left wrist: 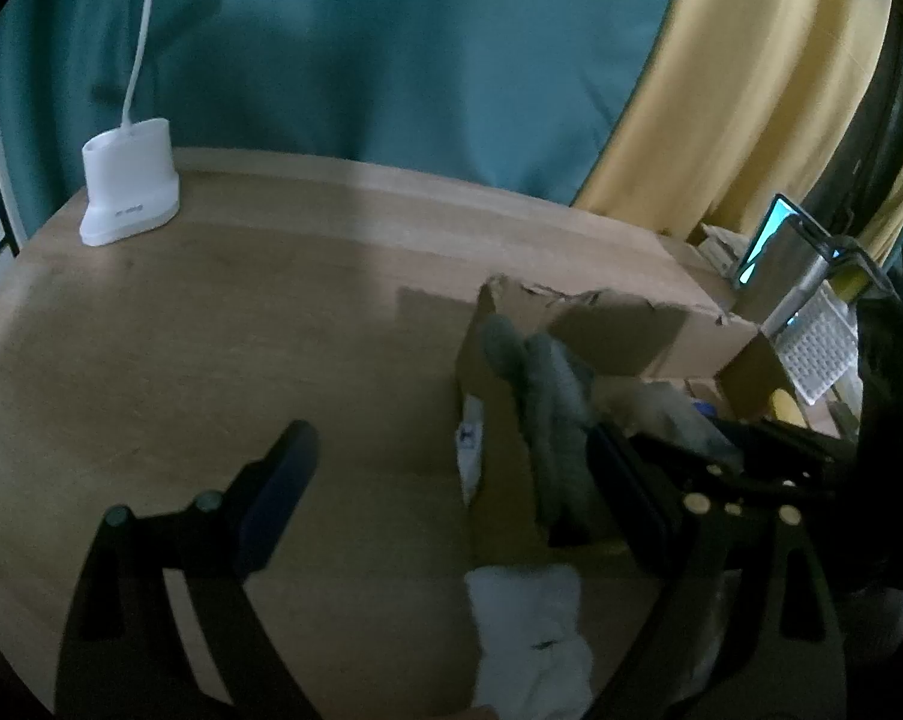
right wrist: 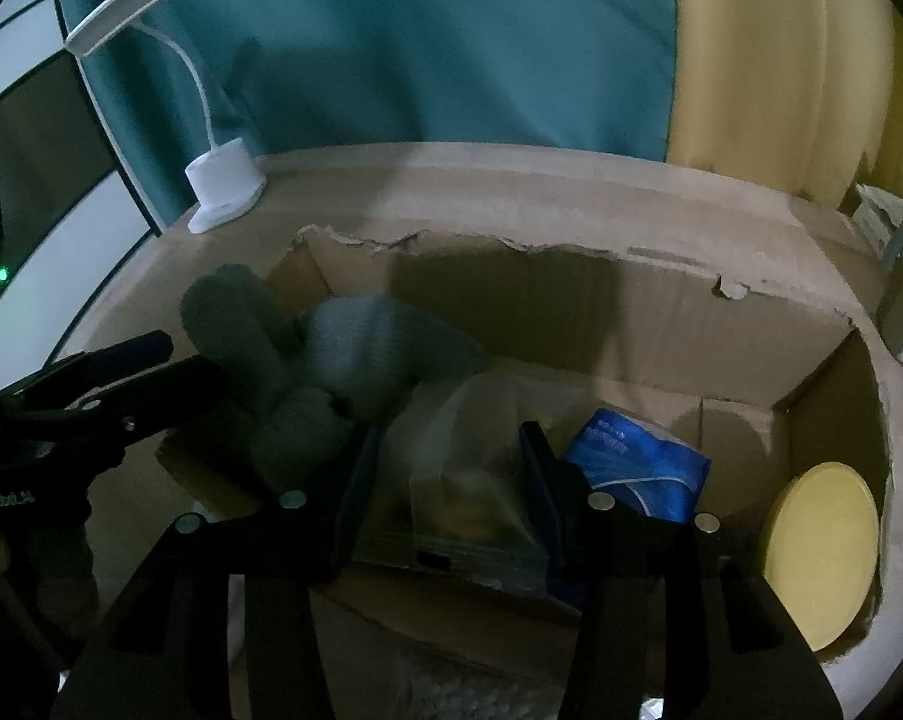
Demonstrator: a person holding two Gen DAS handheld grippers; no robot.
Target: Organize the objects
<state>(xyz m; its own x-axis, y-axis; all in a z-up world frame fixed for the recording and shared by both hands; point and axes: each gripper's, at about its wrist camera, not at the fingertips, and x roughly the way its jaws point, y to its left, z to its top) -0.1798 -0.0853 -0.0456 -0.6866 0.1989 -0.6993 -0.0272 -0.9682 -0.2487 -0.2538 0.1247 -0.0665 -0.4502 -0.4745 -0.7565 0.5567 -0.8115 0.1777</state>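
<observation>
From the left wrist, the left gripper (left wrist: 451, 498) is wide open and holds nothing. It hangs over the desk (left wrist: 211, 360), straddling the left wall of the cardboard box (left wrist: 499, 480). Grey socks (left wrist: 547, 396) hang over that wall. A white sock (left wrist: 529, 624) lies on the desk just by the box, near the front edge. A white lamp (left wrist: 130, 180) stands at the back left corner.

From the right wrist, the right gripper (right wrist: 445, 492) is inside the box, squeezed onto a clear plastic bag (right wrist: 469, 468). A blue packet (right wrist: 637, 468) and a yellow plate (right wrist: 823, 558) sit in the box too.

The bag looks thin and slippery, so it could slide out. The grey socks could fall off if the box gets bumped.
</observation>
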